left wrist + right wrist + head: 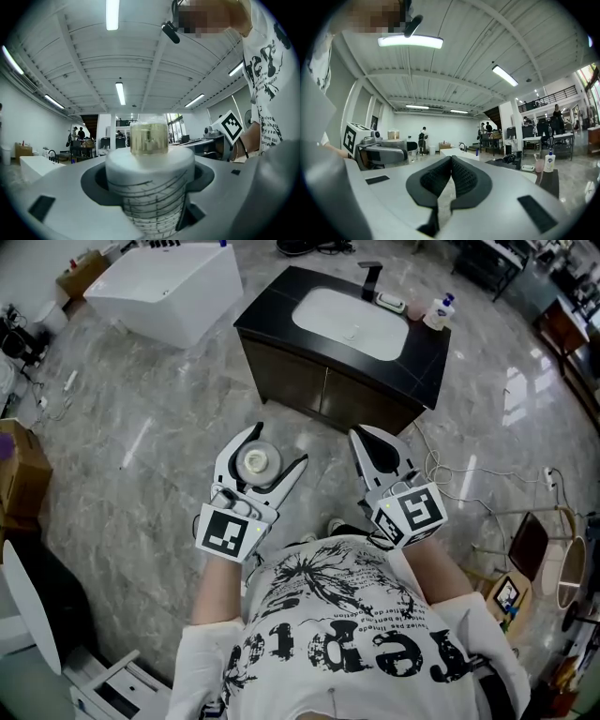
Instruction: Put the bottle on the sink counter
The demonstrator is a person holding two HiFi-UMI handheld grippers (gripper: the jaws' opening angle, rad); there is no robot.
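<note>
Left tool pinches the bottle. Right tool is pressed together, empty. Sink desk sits well apart at 1 o'clock. Risk: the wide grip slips in transit and the bottle drops to the floor.

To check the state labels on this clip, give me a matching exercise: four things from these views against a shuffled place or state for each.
1 bottle
2 right gripper
3 soap dispenser
4 bathtub

A on a corner of the sink counter
B jaws together, nothing between
C clamped in the left gripper
D on the floor, apart from the counter

Pairs: 1-C, 2-B, 3-A, 4-D
</note>
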